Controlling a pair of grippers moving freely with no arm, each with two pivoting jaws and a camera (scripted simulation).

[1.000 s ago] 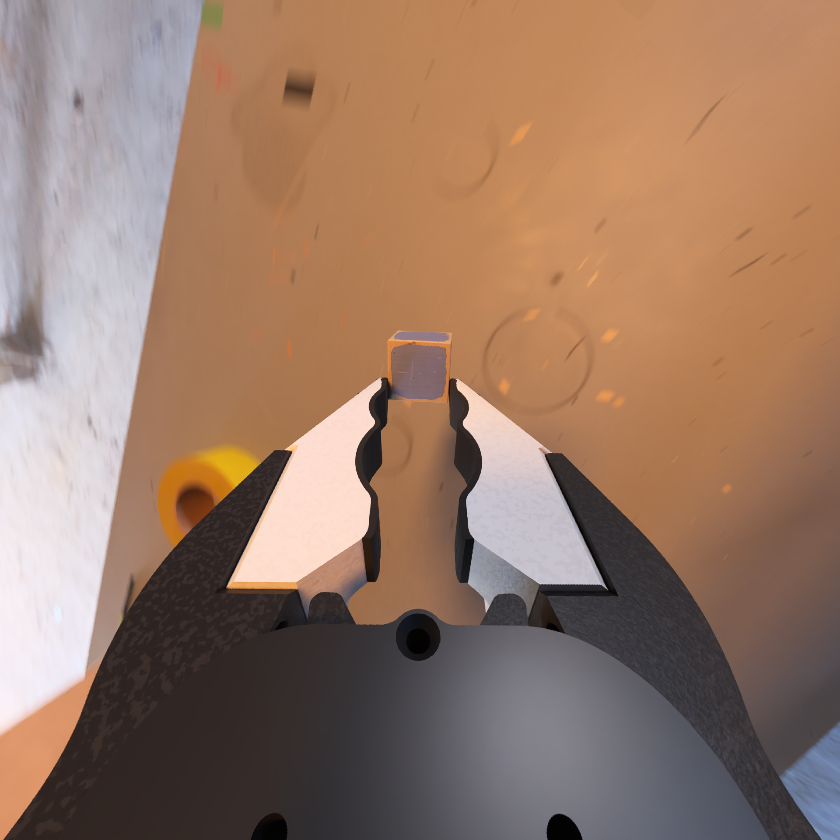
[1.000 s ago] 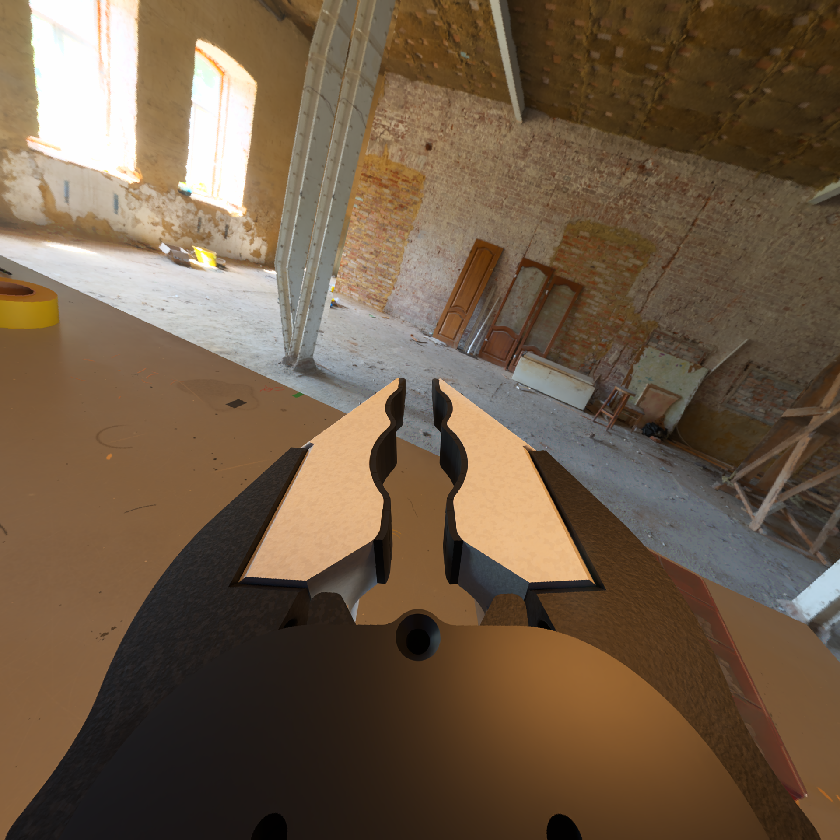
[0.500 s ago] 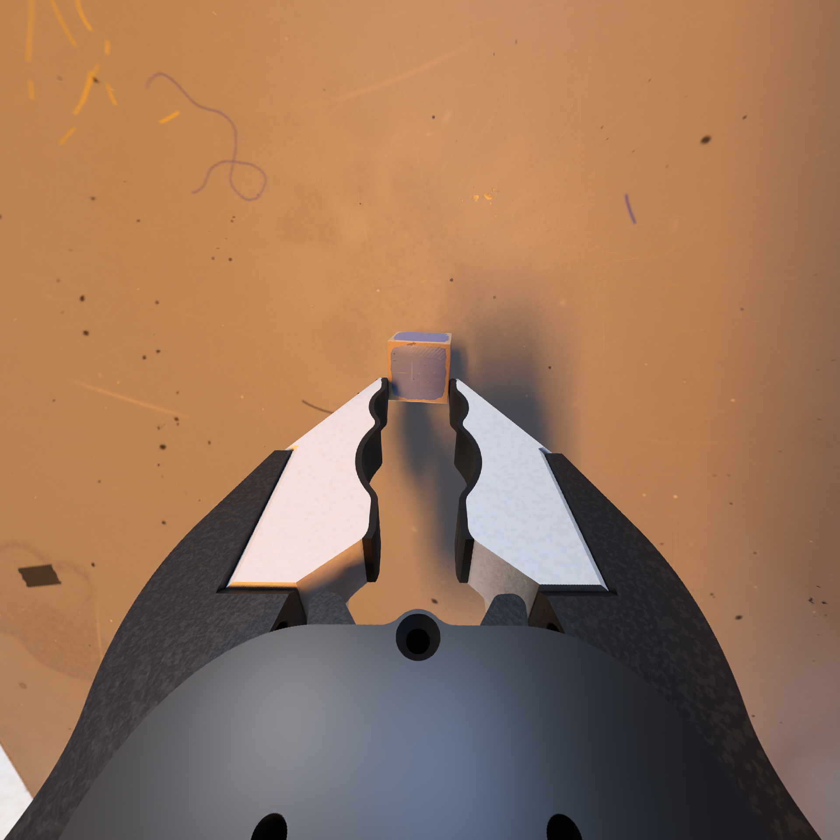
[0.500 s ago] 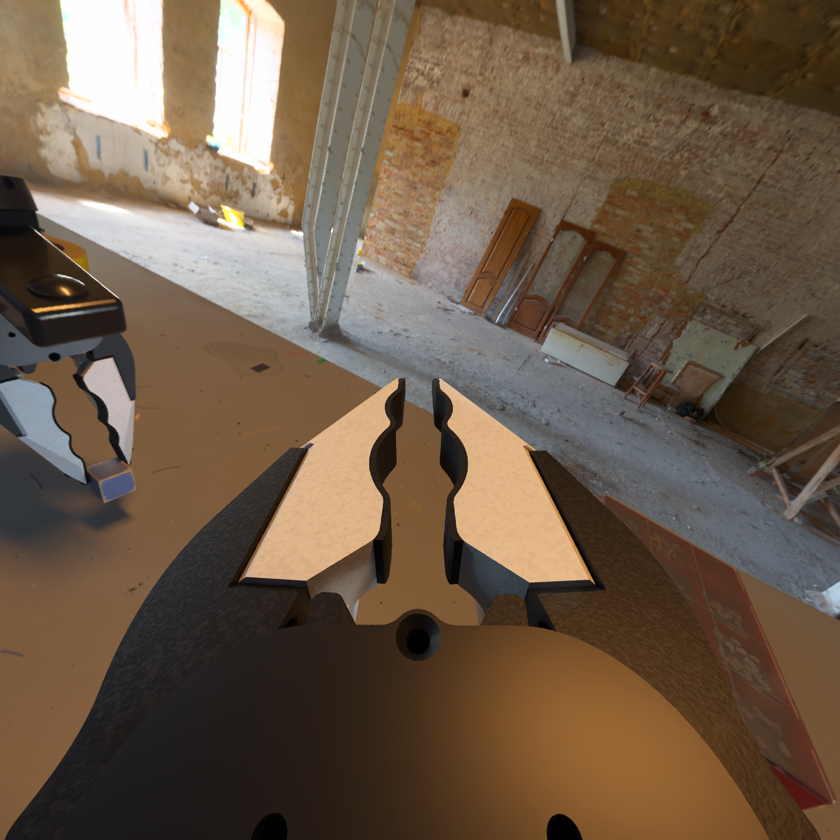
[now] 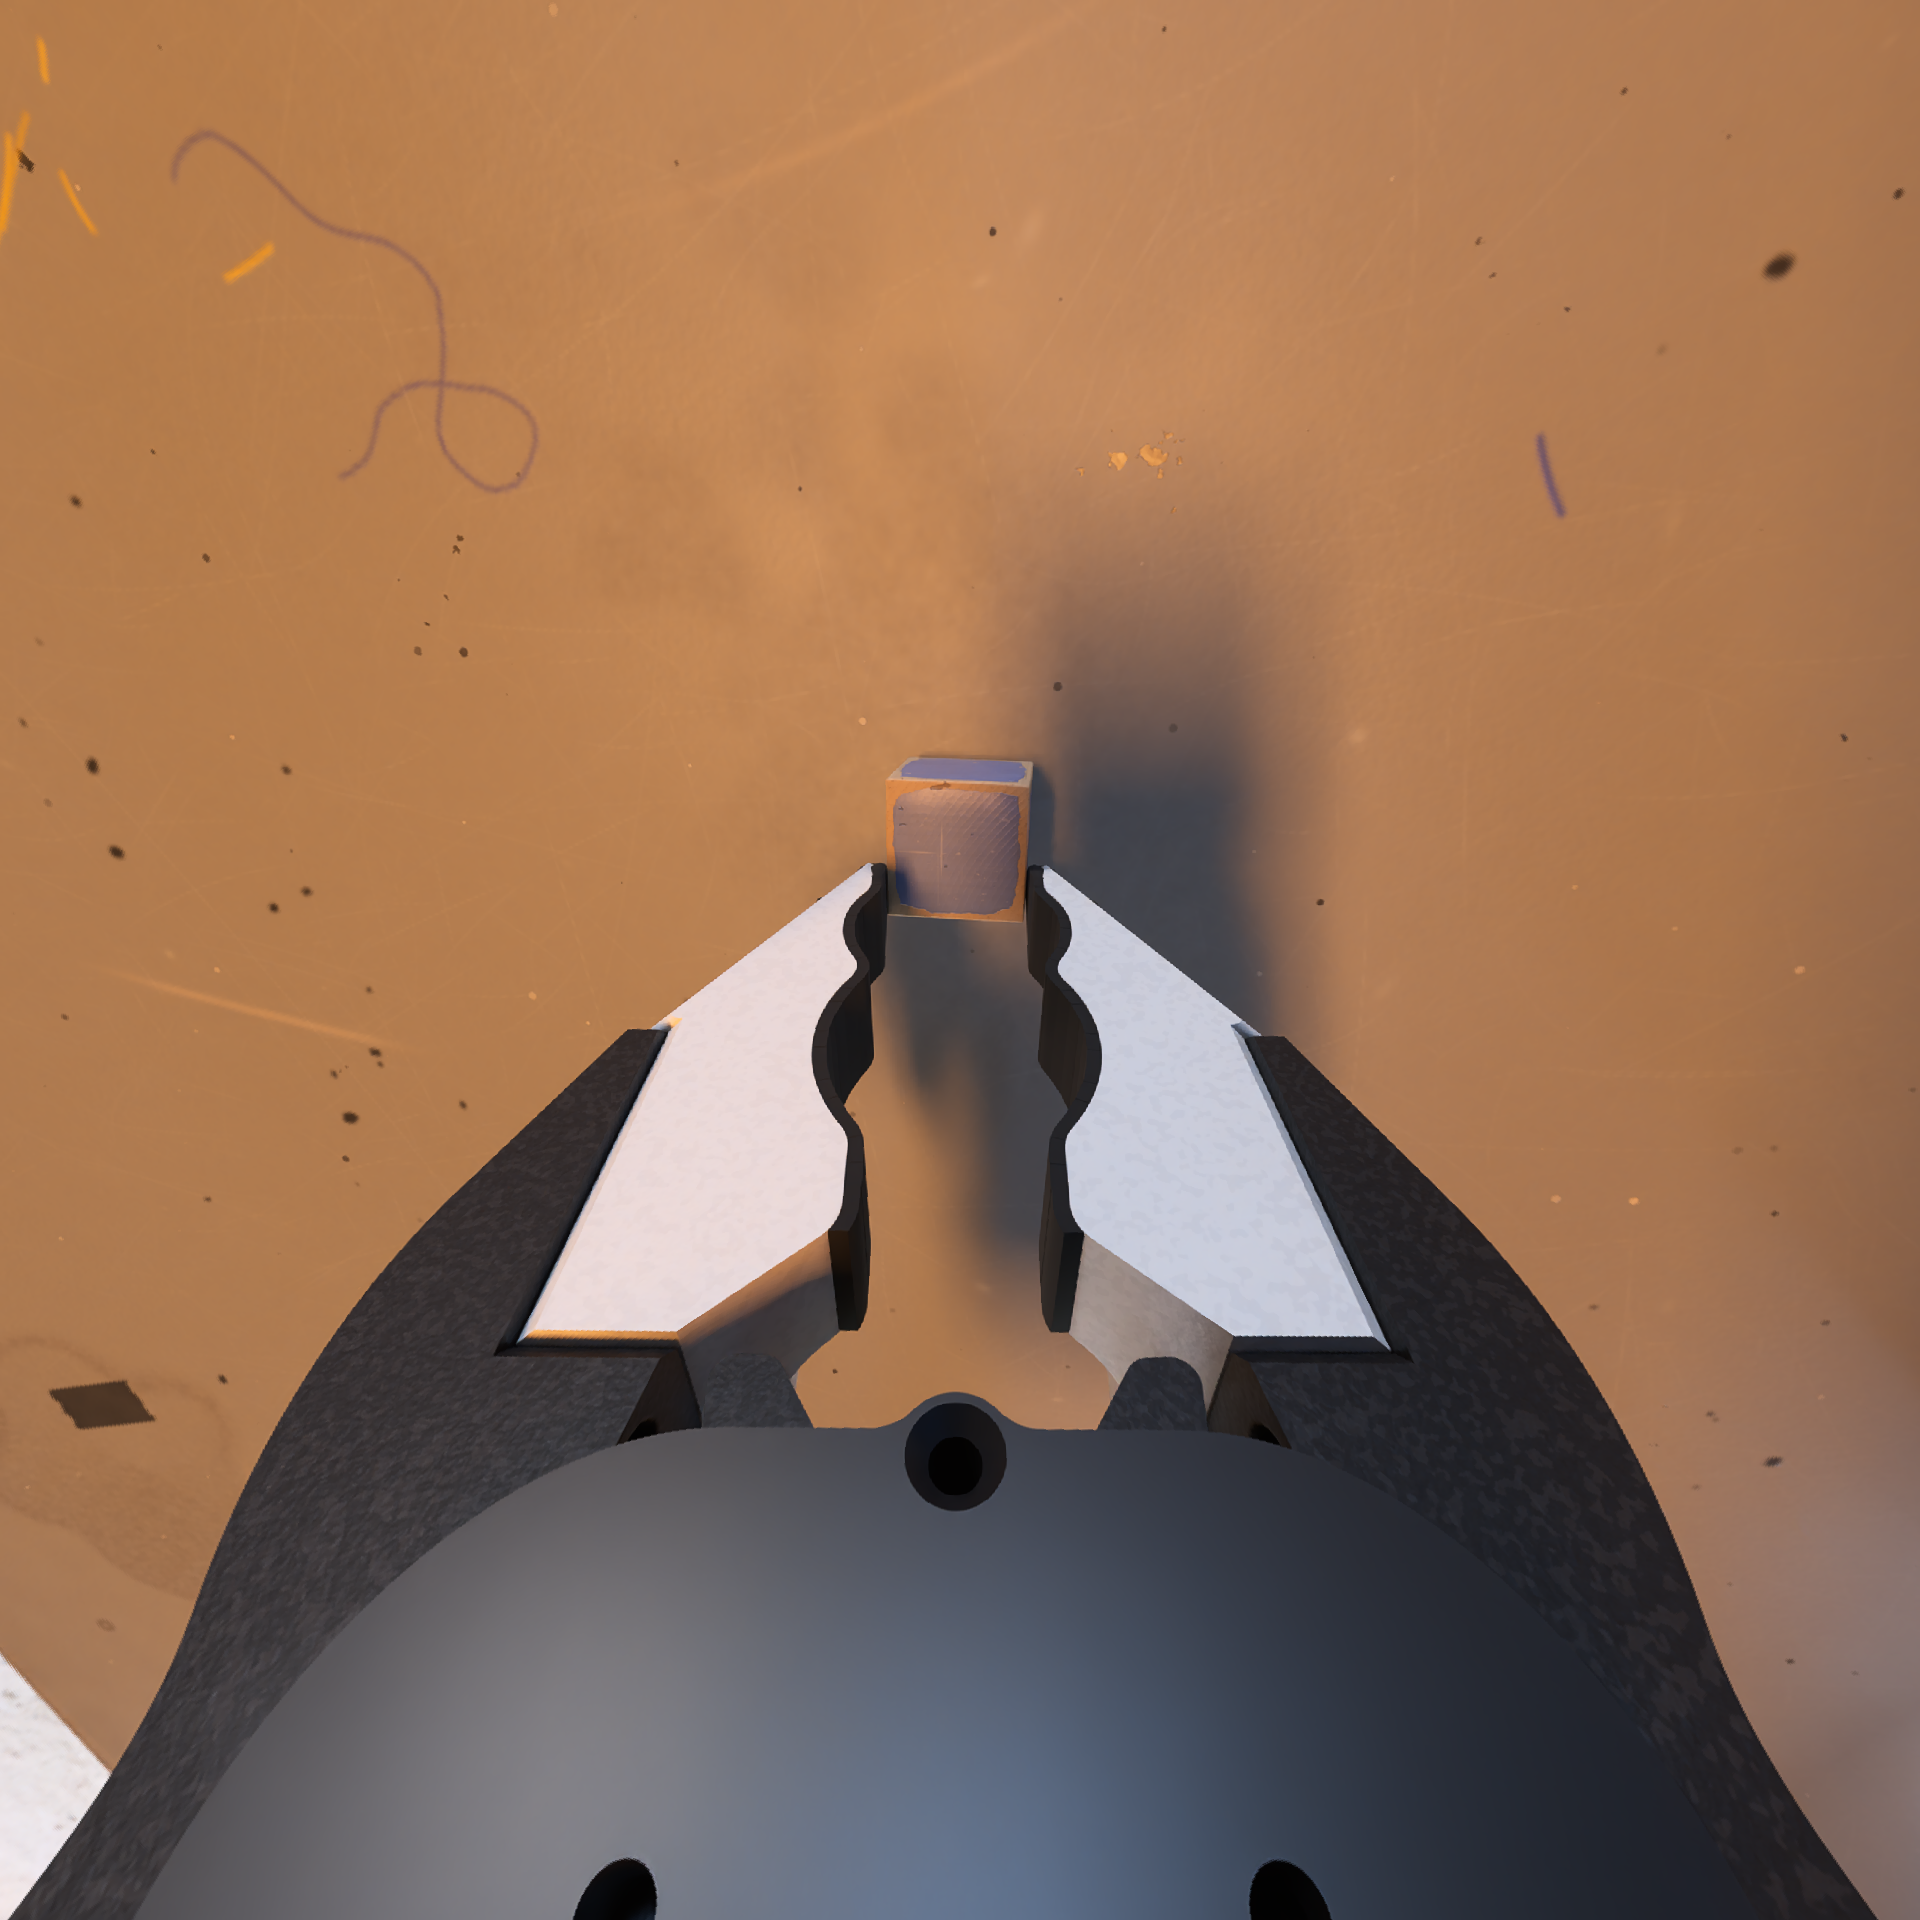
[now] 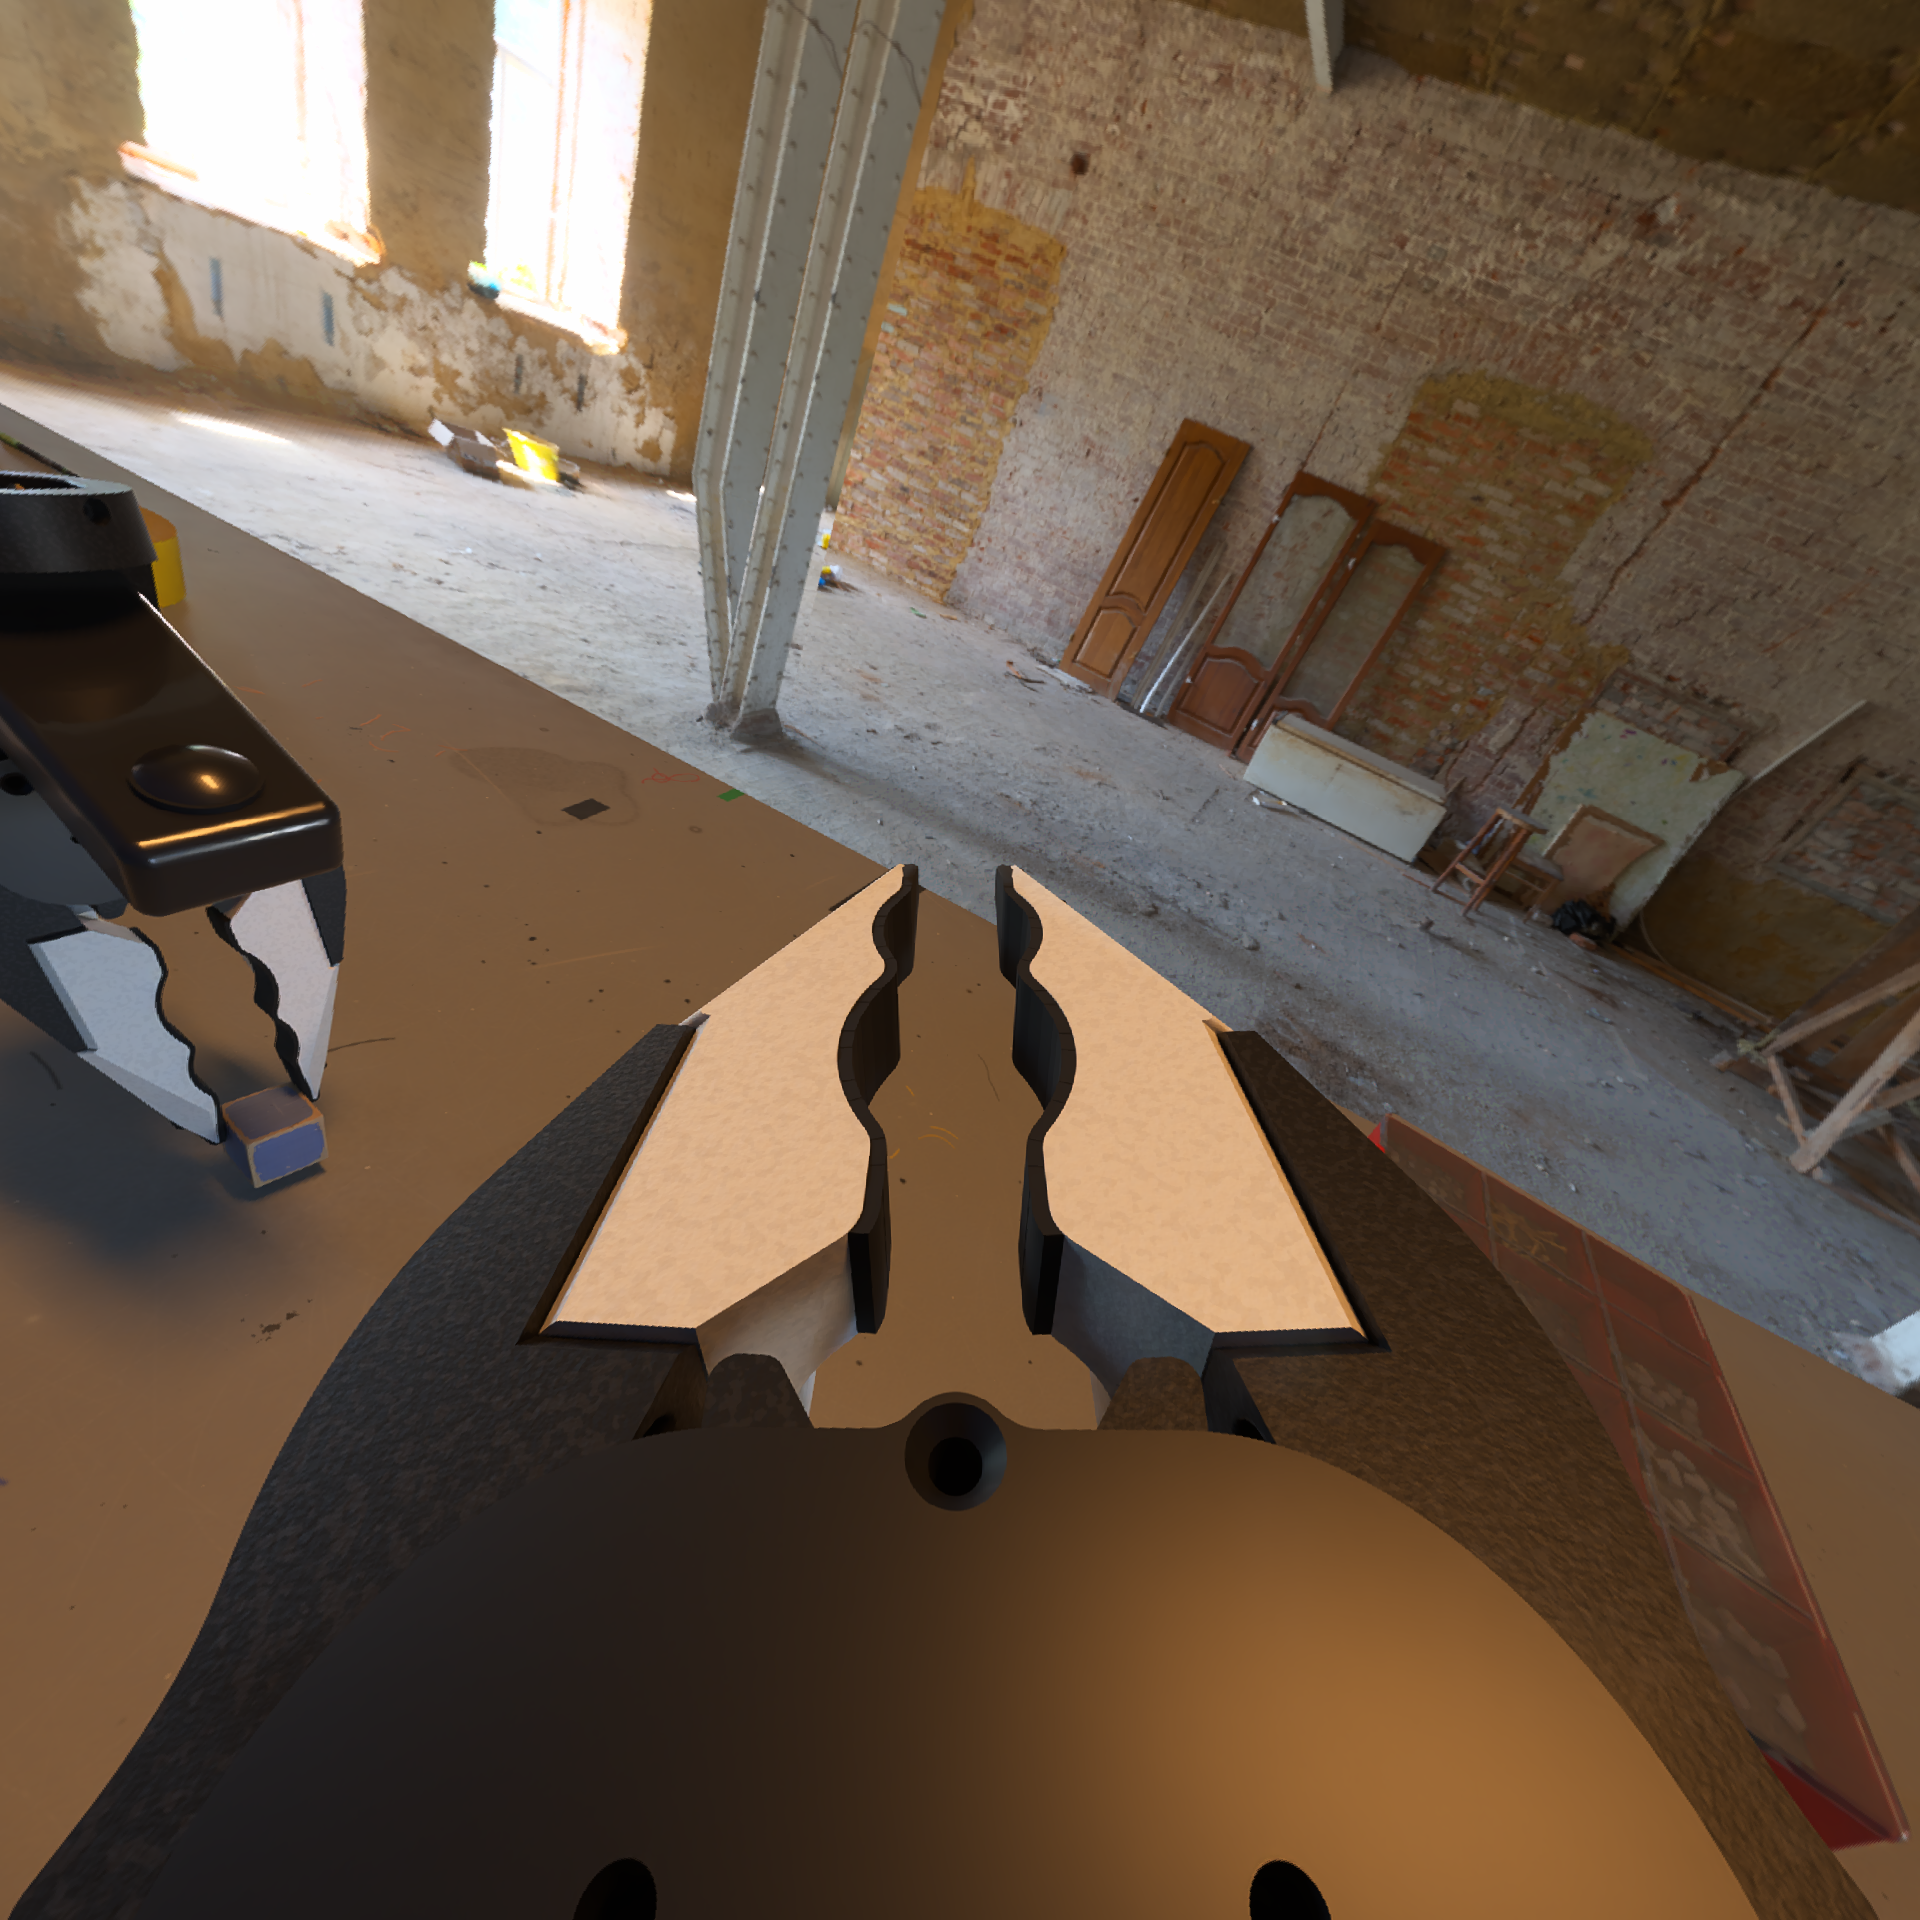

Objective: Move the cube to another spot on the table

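Two wavy-edged fingertips pinching cube

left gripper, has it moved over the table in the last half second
Yes. In the right wrist view the left gripper, shut on the cube, sits lower, nearer the table, judging by its shadow.

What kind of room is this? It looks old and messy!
Probably an old, empty brick hall, maybe a disused workshop. The brick wall is worn and patched, loose wooden doors lean against it, and the concrete floor is dusty and littered. In front stands a brown table.
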